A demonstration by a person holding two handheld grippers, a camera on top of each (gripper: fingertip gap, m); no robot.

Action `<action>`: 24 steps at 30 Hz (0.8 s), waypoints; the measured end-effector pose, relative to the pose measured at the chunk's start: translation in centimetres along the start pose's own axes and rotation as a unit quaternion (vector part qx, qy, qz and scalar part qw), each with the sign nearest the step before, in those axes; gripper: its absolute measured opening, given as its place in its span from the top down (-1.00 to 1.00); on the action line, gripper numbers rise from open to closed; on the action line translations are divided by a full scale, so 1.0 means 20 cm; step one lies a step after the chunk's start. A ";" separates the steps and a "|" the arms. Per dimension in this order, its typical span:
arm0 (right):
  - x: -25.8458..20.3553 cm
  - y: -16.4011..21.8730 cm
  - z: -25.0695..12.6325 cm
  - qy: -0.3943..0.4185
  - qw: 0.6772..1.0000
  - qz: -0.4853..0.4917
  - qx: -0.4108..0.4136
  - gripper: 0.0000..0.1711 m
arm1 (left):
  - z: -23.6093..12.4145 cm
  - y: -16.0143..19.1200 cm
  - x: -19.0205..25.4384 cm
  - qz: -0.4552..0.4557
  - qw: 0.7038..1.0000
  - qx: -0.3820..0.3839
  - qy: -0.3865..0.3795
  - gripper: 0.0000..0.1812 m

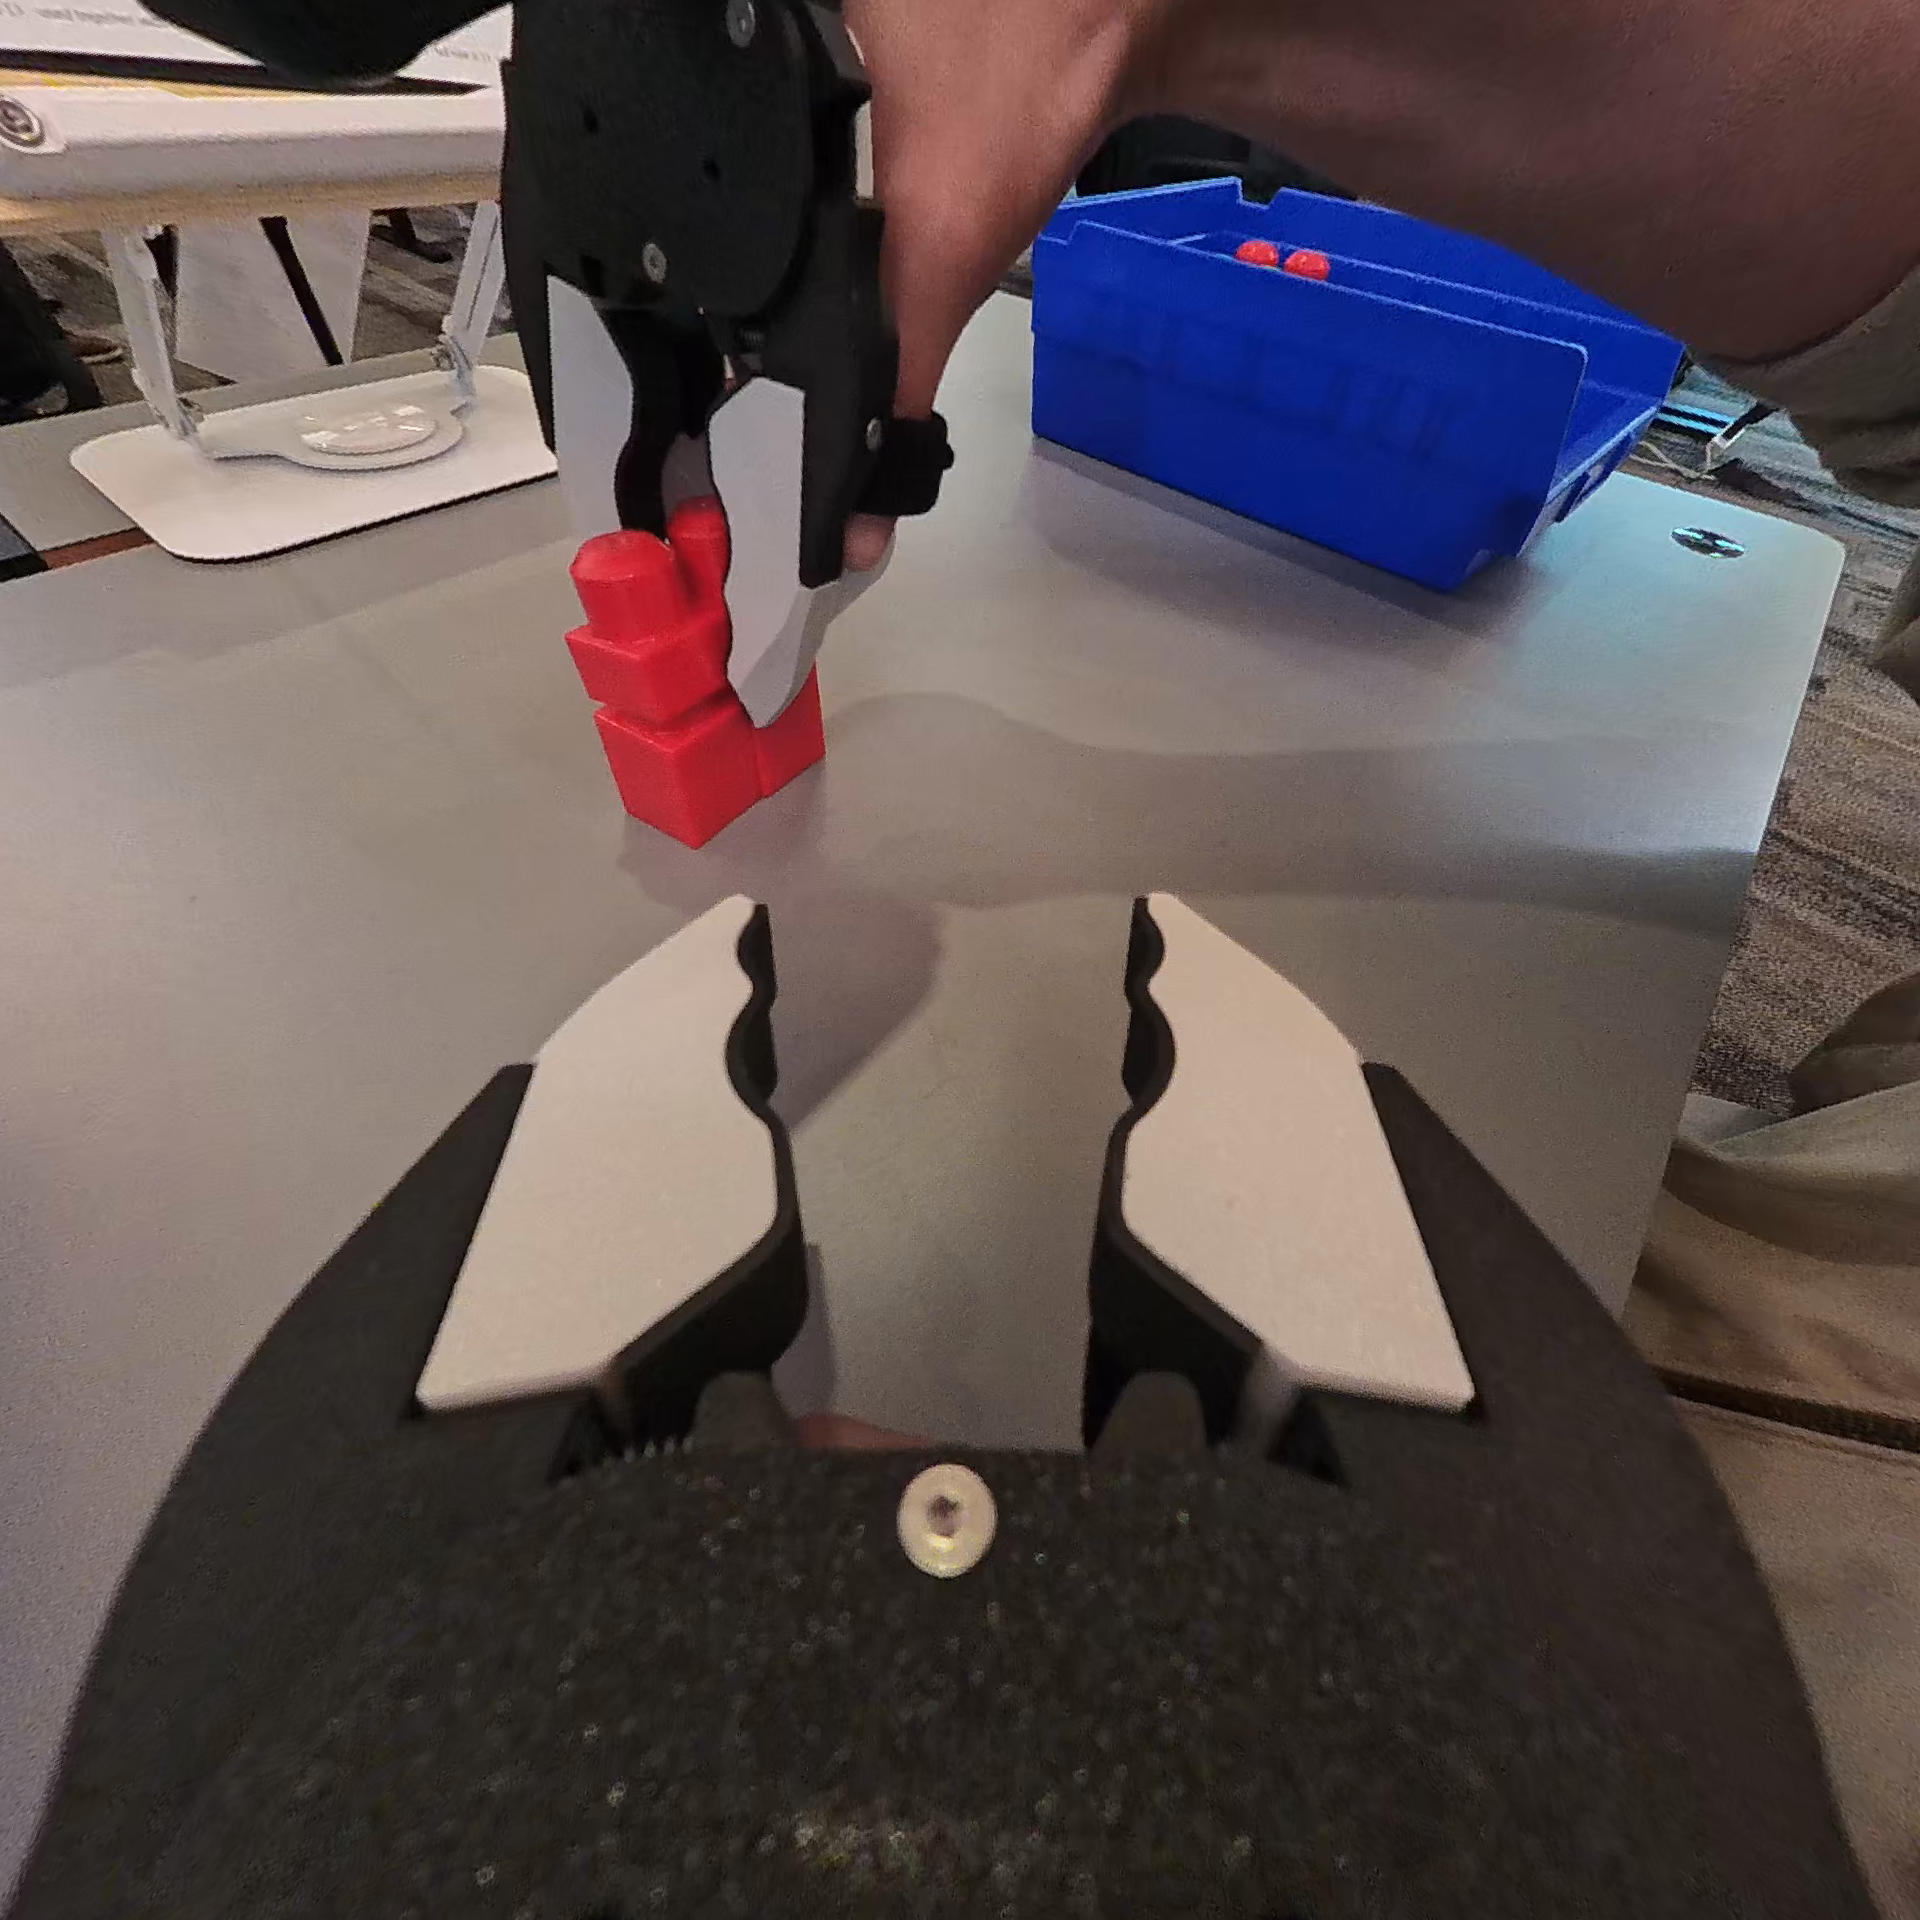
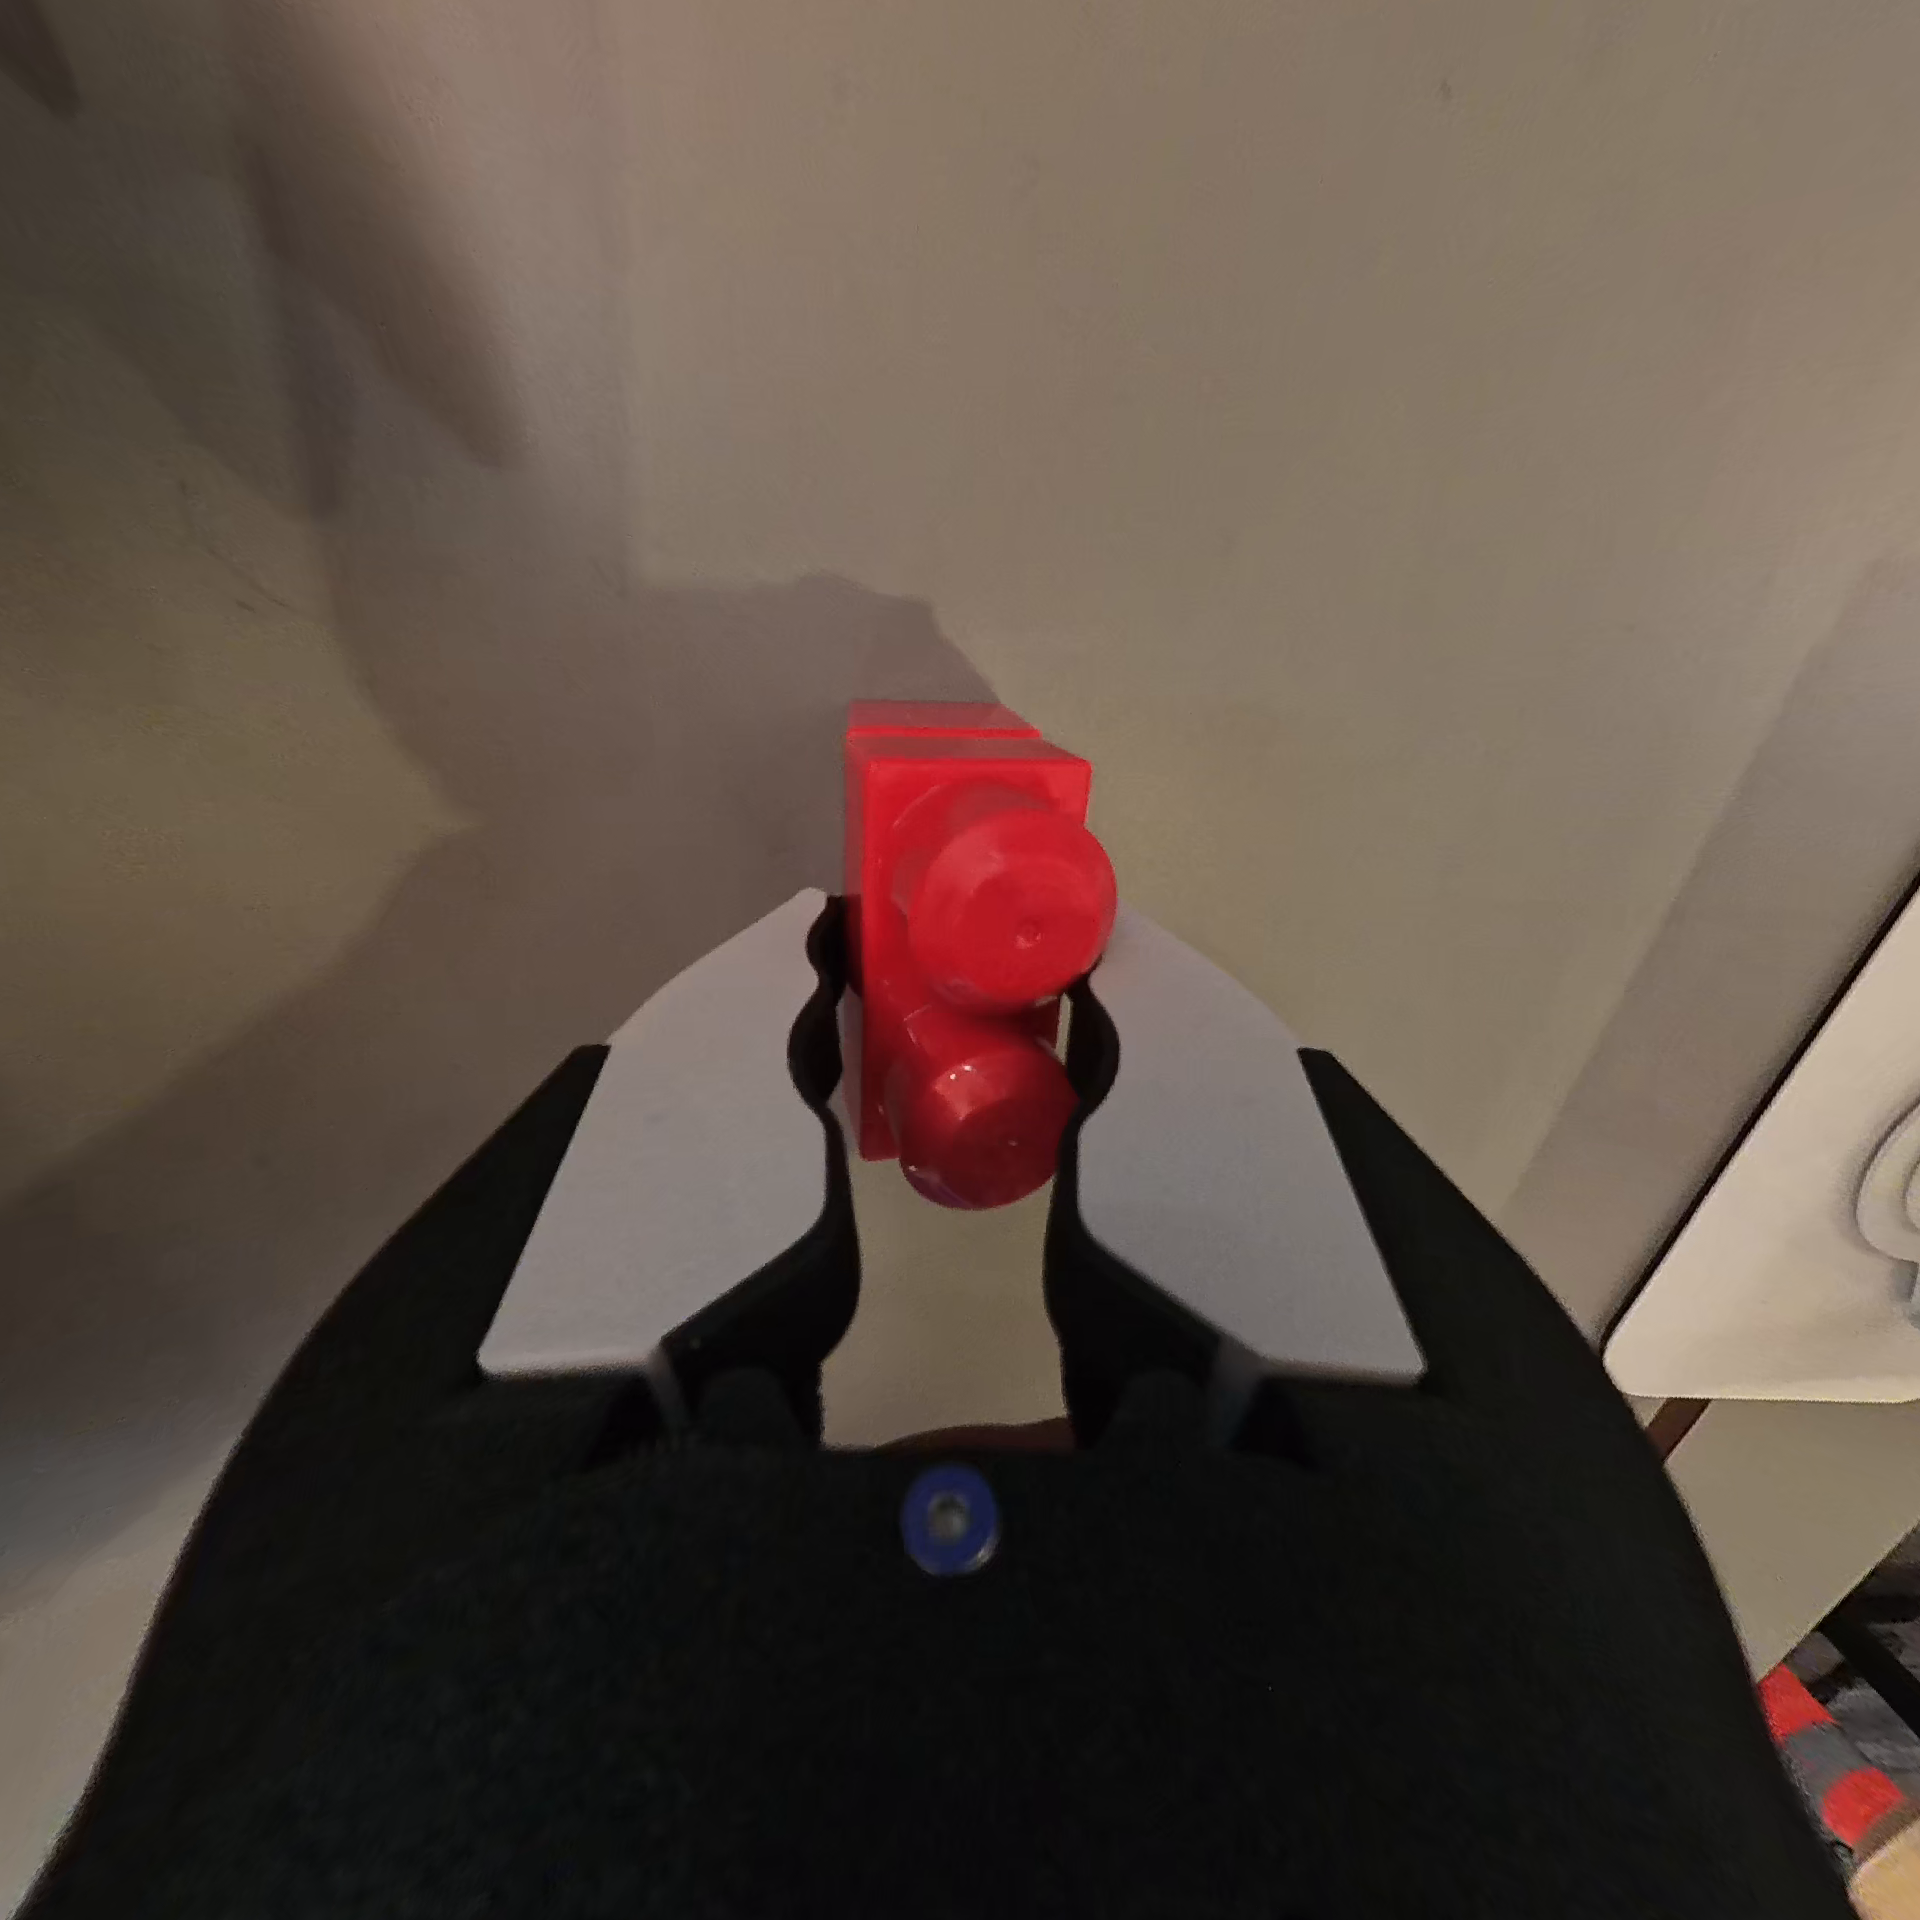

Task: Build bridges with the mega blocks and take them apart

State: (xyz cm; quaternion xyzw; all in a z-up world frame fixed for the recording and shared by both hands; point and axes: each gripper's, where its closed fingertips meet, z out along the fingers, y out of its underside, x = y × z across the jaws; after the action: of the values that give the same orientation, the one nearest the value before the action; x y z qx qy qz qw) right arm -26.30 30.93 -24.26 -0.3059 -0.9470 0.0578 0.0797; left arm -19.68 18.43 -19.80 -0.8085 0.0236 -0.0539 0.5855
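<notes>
On my left wrist view, the left gripper (image 1: 951,914) hovers low over the grey worktop (image 1: 1351,790) with its jaws spread wide and nothing between them. Upper left of centre, my right gripper (image 1: 727,623) comes down from above, jaws clamped on the top red block (image 1: 644,644), which sits on a second red block (image 1: 696,769) on the worktop. A blue bin (image 1: 1299,395) holding red pieces stands upper right.
</notes>
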 end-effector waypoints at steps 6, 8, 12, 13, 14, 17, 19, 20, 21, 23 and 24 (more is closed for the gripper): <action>0.00 0.00 0.01 0.006 1.000 0.003 -0.002 0.54 | 0.01 0.00 0.02 0.002 1.000 -0.003 0.004 0.29; 0.00 0.00 0.01 0.011 1.000 -0.009 0.001 0.55 | 0.01 0.00 0.02 0.000 1.000 -0.001 0.006 0.29; 0.00 0.01 0.00 0.004 0.999 -0.003 0.034 0.55 | 0.01 -0.01 0.03 -0.005 1.000 0.004 0.009 0.29; 0.00 0.01 0.00 0.002 0.999 0.003 0.047 0.55 | 0.01 -0.01 0.03 -0.005 1.000 0.003 0.008 0.29; 0.01 0.01 -0.01 0.000 0.998 0.010 0.060 0.55 | 0.01 -0.01 0.02 -0.004 1.000 0.003 0.006 0.29; 0.01 0.03 -0.07 -0.007 0.994 0.038 0.104 0.55 | 0.01 -0.01 0.00 -0.002 1.000 -0.001 -0.001 0.30; 0.01 0.02 -0.13 -0.018 0.986 0.061 0.155 0.55 | 0.01 -0.02 -0.01 0.003 1.000 -0.003 -0.008 0.30; 0.00 0.01 -0.17 -0.024 0.979 0.076 0.187 0.55 | 0.01 -0.03 -0.03 0.006 1.000 -0.002 -0.012 0.30; 0.00 0.01 -0.22 -0.031 0.970 0.092 0.221 0.55 | 0.01 -0.04 -0.03 0.011 1.000 -0.002 -0.014 0.30; 0.00 0.00 -0.31 -0.041 0.946 0.125 0.295 0.55 | 0.01 -0.06 -0.06 0.031 0.999 -0.004 -0.018 0.29; -0.01 -0.01 -0.37 -0.044 0.931 0.141 0.334 0.55 | 0.01 -0.08 -0.07 0.043 0.999 -0.003 -0.021 0.29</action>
State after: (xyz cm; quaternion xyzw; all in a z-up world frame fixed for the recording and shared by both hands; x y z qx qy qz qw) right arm -24.94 31.12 -17.01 -0.3895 -0.8223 0.3949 0.1269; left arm -21.05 19.35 -18.43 -0.8093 0.0458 -0.0119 0.5855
